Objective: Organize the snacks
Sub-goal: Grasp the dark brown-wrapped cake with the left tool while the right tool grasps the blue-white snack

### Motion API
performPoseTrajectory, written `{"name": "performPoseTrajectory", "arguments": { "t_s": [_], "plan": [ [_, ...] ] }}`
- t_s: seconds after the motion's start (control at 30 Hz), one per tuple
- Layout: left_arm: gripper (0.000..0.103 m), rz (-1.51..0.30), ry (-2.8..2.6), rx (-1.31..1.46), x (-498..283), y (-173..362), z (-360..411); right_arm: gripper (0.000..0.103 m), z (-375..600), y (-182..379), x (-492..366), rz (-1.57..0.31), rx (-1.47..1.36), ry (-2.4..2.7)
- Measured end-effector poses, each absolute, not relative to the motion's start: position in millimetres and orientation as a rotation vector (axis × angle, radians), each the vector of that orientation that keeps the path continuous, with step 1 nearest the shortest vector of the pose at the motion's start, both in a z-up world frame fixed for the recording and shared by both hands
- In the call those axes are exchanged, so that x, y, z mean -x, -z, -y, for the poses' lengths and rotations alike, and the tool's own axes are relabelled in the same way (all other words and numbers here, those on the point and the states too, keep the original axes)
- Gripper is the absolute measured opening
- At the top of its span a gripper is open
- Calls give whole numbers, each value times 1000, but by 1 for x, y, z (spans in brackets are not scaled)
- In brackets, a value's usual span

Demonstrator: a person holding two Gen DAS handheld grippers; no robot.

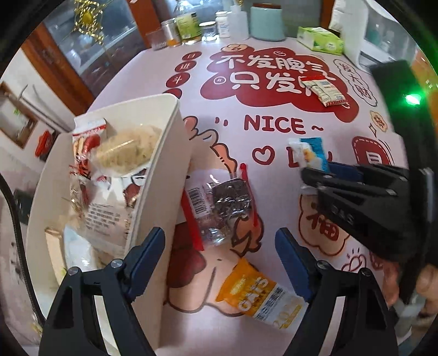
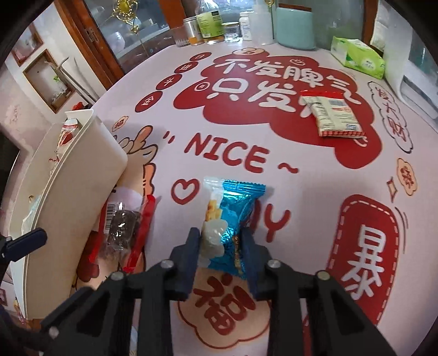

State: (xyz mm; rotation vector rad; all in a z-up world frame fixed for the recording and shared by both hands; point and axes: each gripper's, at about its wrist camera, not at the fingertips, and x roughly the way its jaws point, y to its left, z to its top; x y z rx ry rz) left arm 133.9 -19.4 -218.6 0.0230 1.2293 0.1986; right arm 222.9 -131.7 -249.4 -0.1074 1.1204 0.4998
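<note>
Snacks lie scattered on our pink printed tablecloth [image 2: 314, 175]. Nearest, our left gripper [image 1: 220, 254] stands released, spread wide over bare cloth between the orange packet marked OATS [image 1: 257, 293] and the clear red-edged wrapper holding a dark bar [image 1: 224, 202], tight against the cream plastic bin [image 1: 153, 191] full of packets. Our right gripper [image 2: 222, 241] is grasping the blue foil packet [image 2: 232, 219]. Beyond, "NICE" reads across open cloth; a white red-trimmed sachet [image 2: 335, 115] lies alone. Bottles [image 2: 210, 23] and a green tissue pack [image 2: 358, 56] line the far edge.
</note>
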Motion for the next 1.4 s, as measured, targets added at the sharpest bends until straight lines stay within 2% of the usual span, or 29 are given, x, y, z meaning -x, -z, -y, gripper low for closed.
{"name": "performPoseTrajectory", "arguments": {
  "t_s": [0.43, 0.6, 0.97, 1.0, 1.07, 1.1, 1.4],
  "plan": [
    [80, -1248, -503, -79, -183, 272, 46, 27, 199, 231, -211, -1079, 22, -391],
    [80, -1196, -579, -51, -191, 273, 43, 27, 209, 230, -204, -1084, 58, -377],
    [80, -1161, -623, 237, -190, 277, 15, 27, 212, 219, -195, -1056, 71, -380],
    [77, -1157, -612, 260, -189, 277, 13, 27, 212, 218, -194, -1056, 67, -381],
    [52, -1150, -561, 311, -189, 279, 14, 27, 212, 218, -192, -1056, 67, -381],
    [45, -1150, -538, 325, -188, 277, 15, 27, 212, 218, -193, -1055, 68, -381],
    [40, -1189, -474, 313, -186, 276, 20, 27, 205, 211, -182, -1033, 76, -397]
  ]
}}
